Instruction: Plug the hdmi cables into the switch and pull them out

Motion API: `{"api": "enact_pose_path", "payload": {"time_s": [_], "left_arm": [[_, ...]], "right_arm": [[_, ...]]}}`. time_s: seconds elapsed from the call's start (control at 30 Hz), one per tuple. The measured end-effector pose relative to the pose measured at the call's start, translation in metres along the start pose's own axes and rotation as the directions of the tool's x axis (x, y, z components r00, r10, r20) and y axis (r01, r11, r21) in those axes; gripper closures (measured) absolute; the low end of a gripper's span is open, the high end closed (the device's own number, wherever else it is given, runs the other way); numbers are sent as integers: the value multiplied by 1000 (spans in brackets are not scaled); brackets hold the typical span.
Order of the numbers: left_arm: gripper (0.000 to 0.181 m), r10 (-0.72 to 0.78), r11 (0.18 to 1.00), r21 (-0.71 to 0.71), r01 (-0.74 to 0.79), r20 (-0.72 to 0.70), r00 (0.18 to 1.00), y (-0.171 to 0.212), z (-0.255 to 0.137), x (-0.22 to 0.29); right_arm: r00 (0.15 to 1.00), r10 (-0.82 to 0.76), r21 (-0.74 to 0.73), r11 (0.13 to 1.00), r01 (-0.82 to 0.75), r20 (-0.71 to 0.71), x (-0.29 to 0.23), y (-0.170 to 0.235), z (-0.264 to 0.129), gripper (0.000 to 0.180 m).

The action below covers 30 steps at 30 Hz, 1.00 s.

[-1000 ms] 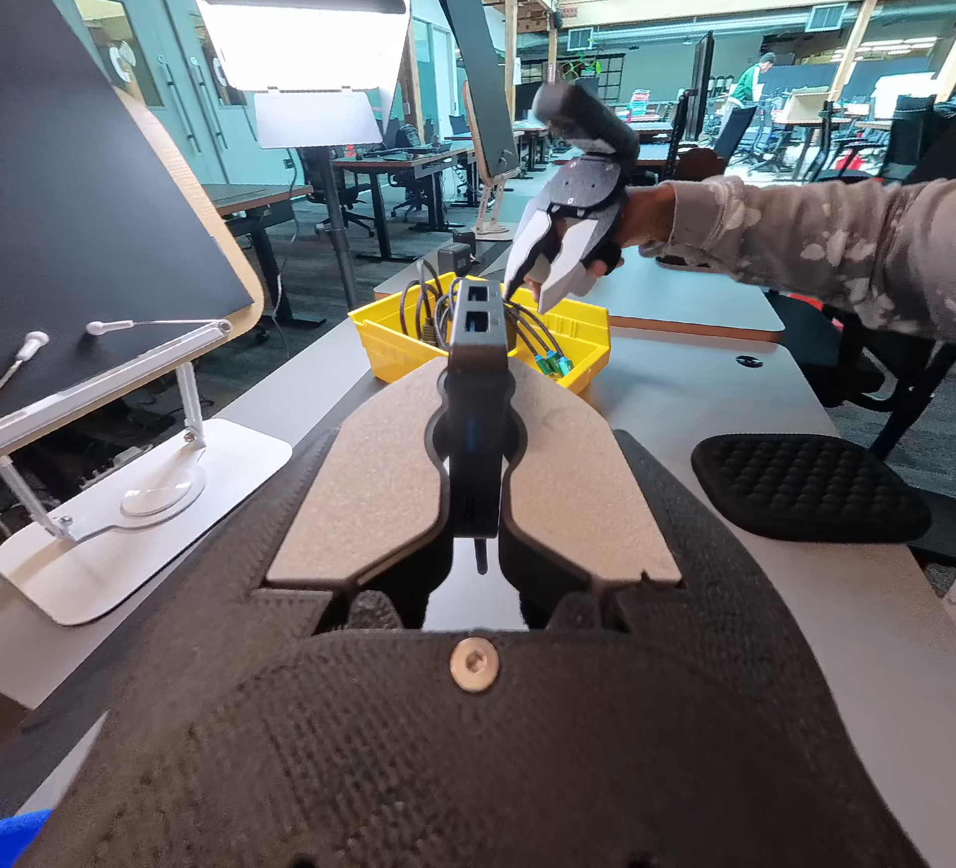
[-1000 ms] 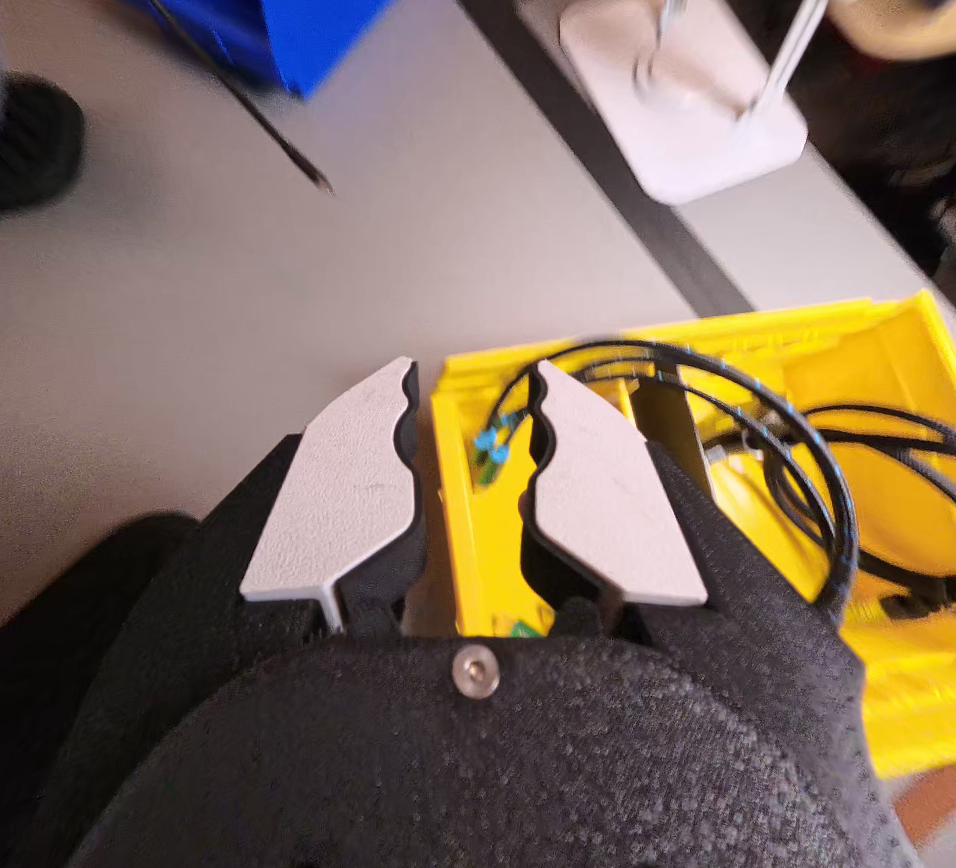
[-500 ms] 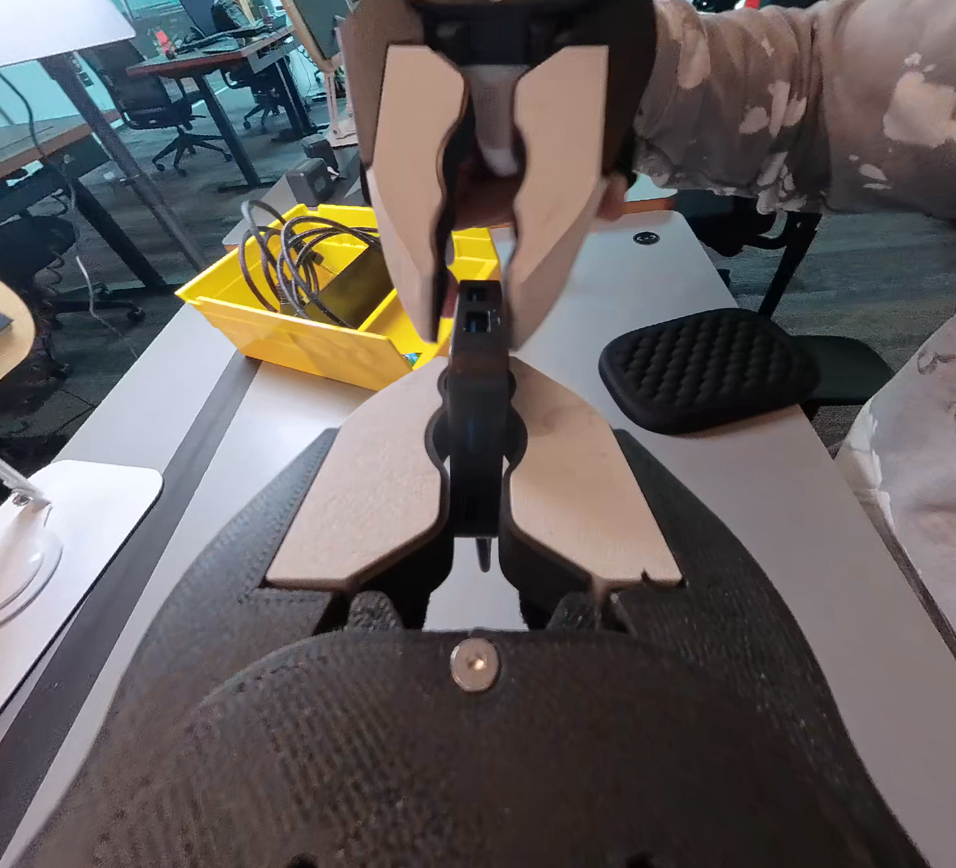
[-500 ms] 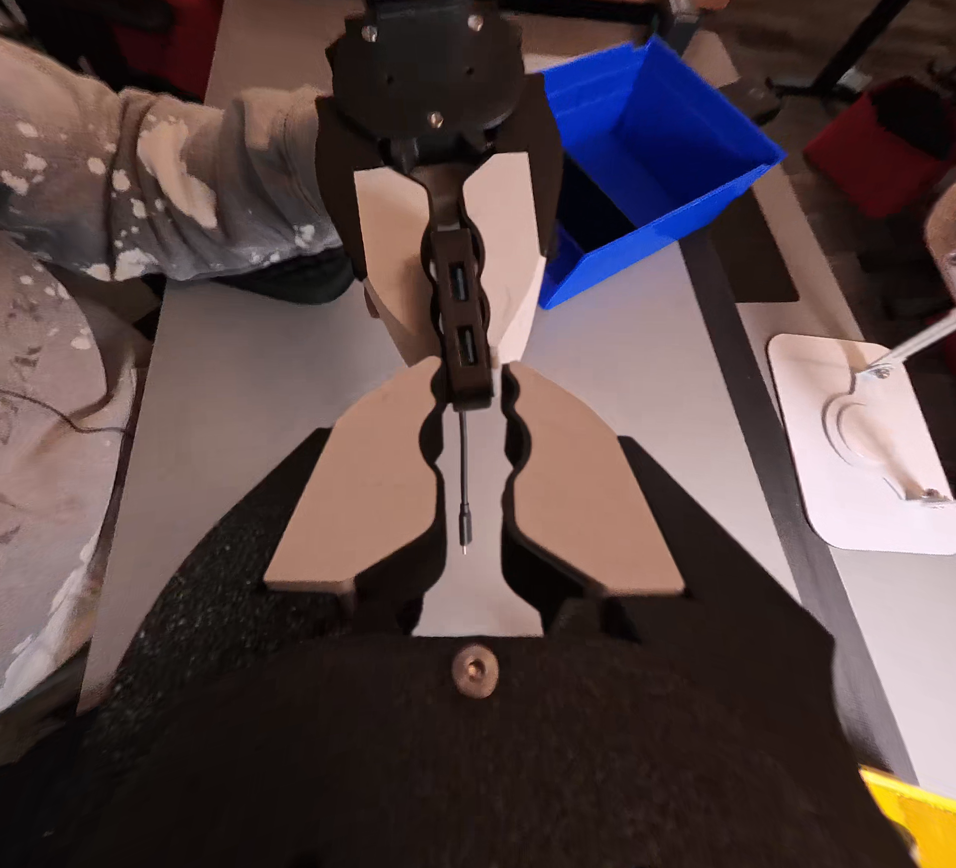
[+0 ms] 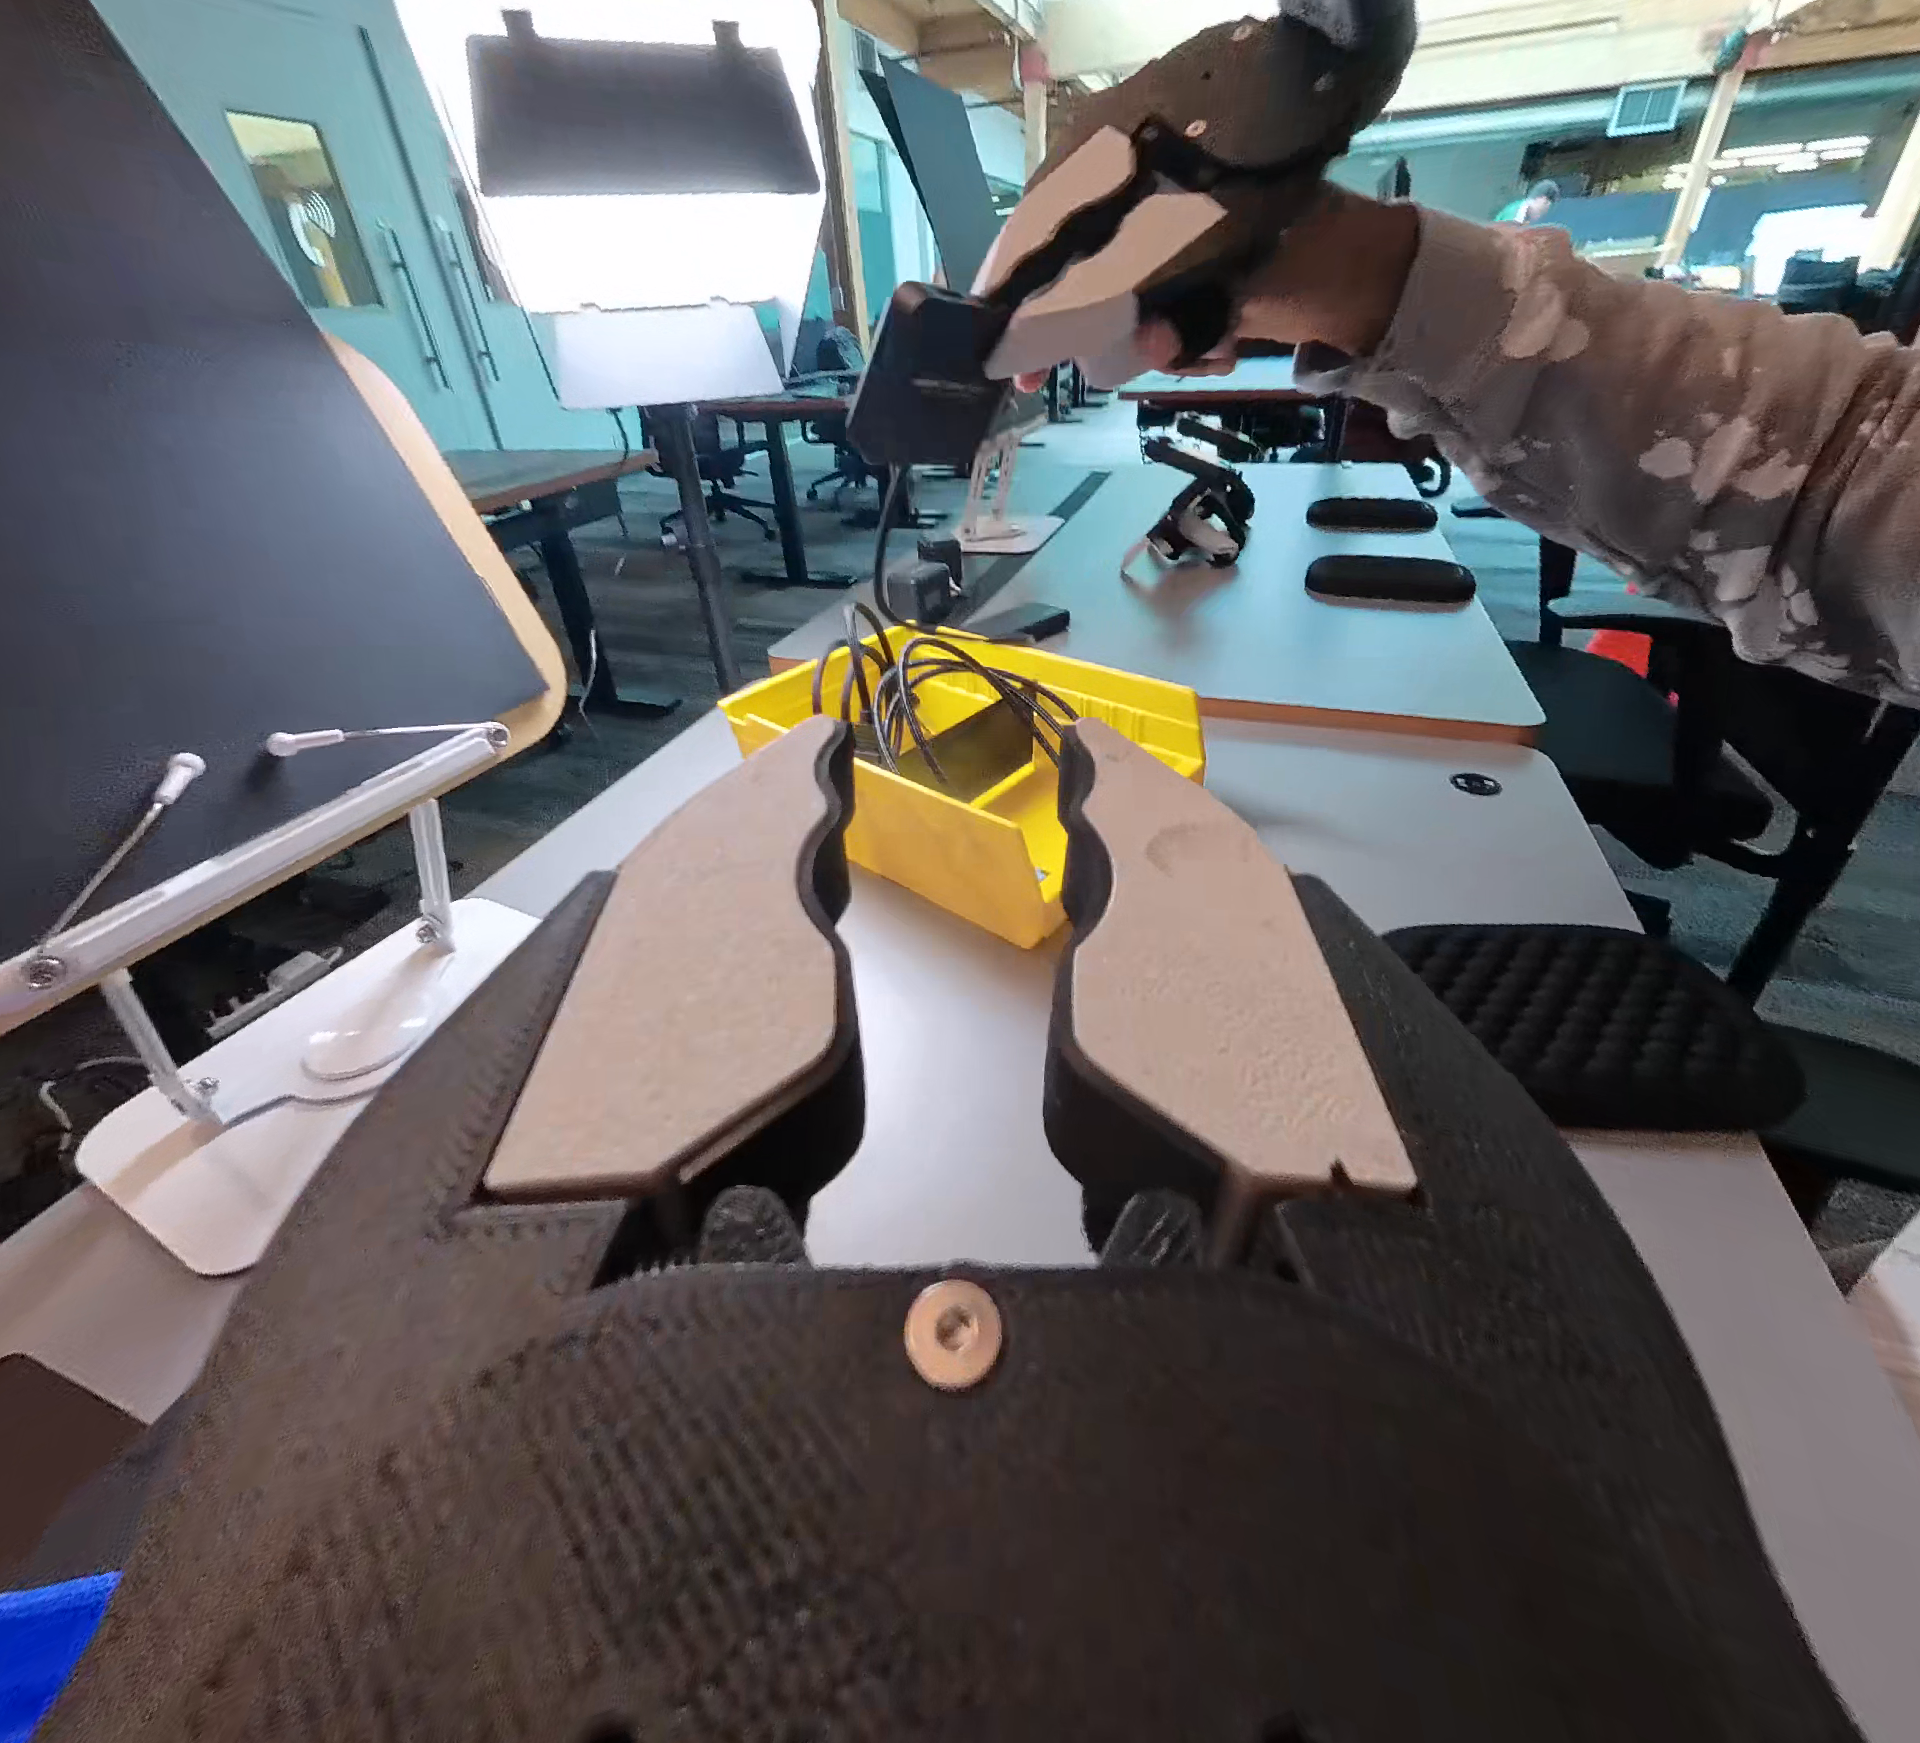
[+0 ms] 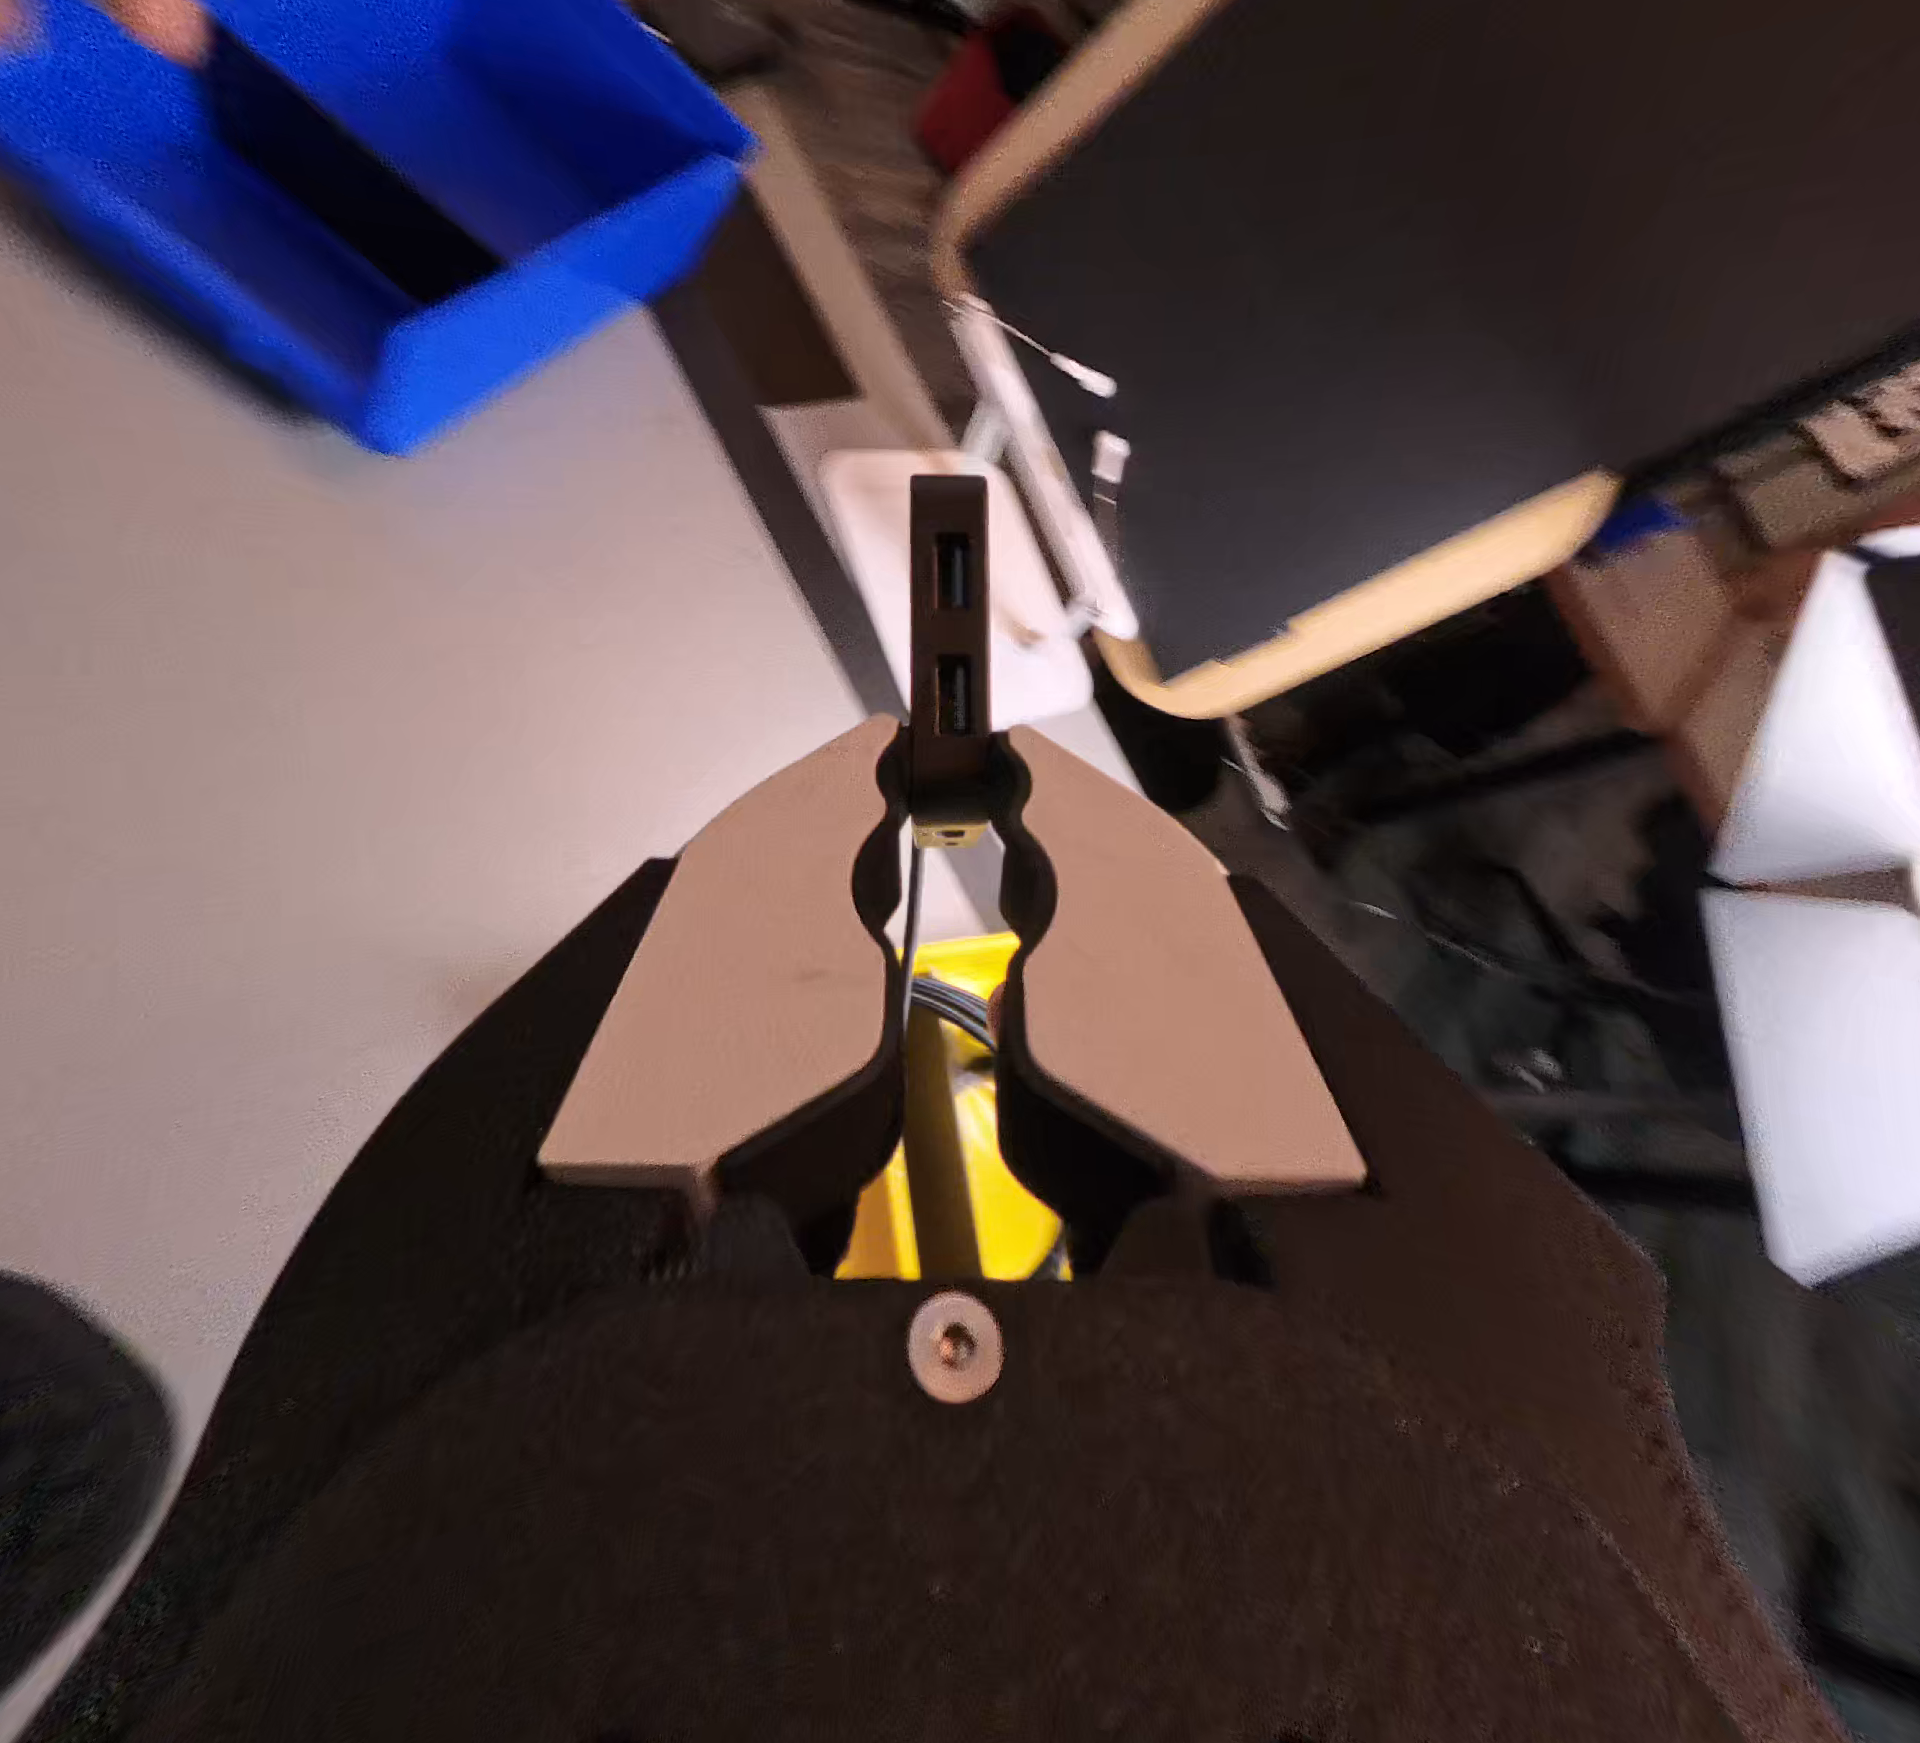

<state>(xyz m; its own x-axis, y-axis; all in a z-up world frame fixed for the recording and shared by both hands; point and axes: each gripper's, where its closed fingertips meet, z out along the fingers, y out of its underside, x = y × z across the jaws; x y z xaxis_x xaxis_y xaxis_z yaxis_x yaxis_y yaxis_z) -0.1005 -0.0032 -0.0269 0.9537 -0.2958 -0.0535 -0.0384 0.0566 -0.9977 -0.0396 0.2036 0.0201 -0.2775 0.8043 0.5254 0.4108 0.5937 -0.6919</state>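
Observation:
My left gripper [image 5: 951,748] is open and empty above the grey table [image 5: 935,1070], facing the yellow bin [image 5: 956,841] that holds several coiled black cables [image 5: 935,685]. My right gripper [image 6: 948,737] is shut on the lower end of the black switch [image 6: 948,613], which stands up past the fingertips with two ports facing me. In the left wrist view the right gripper [image 5: 992,306] holds the switch [image 5: 920,384] high in the air beyond the bin, and a short black lead [image 5: 883,540] hangs from it.
A blue bin [image 6: 416,166] stands on the table's left part. A black board with a wood edge [image 5: 208,446] leans on a white stand [image 5: 260,1101] at the left. A black padded rest [image 5: 1590,1018] lies at the right. A person's sleeve [image 5: 1662,446] reaches in.
The switch passed from my left gripper to my right: the right pads closed on its end, the left jaws opened and let go, and the right gripper carried it up and away.

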Motion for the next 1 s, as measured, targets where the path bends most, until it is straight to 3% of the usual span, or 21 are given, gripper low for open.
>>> {"api": "enact_pose_path", "payload": {"time_s": [0.1, 0.2, 0.37, 0.5, 0.6, 0.77, 0.9, 1.0], "left_arm": [[145, -3, 1000, 17, 3, 7, 1000, -5, -4, 0], [145, 5, 1000, 3, -5, 8, 1000, -4, -3, 1], [146, 11, 1000, -16, -11, 17, 1000, 0, -2, -1], [147, -10, 1000, -28, 10, 24, 1000, 7, -3, -9], [148, -27, 999, -43, 29, 33, 999, 15, -1, -17], [148, -62, 995, -77, 65, 44, 997, 32, 4, -29], [149, -85, 990, -109, 89, 42, 996, 46, 10, -32], [148, -81, 987, -134, 86, 44, 996, 53, 14, -32]], "right_arm": [[985, -8, -35, 999, 1, -173, 57, 27, 2, 166], [967, 27, -32, 999, -37, -254, 94, 61, 11, 166], [964, 119, 36, 993, -114, -237, 110, 128, 40, 166], [959, 231, 10, 973, -232, -162, 103, 183, 64, 166], [947, 311, -76, 945, -317, -83, 93, 220, 75, 166], [892, 446, -223, 864, -452, -79, 89, 269, 84, 166], [906, 407, -530, 746, -403, -114, 72, 325, 85, 166], [908, 387, -551, 727, -409, -163, 76, 334, 82, 164]]}}
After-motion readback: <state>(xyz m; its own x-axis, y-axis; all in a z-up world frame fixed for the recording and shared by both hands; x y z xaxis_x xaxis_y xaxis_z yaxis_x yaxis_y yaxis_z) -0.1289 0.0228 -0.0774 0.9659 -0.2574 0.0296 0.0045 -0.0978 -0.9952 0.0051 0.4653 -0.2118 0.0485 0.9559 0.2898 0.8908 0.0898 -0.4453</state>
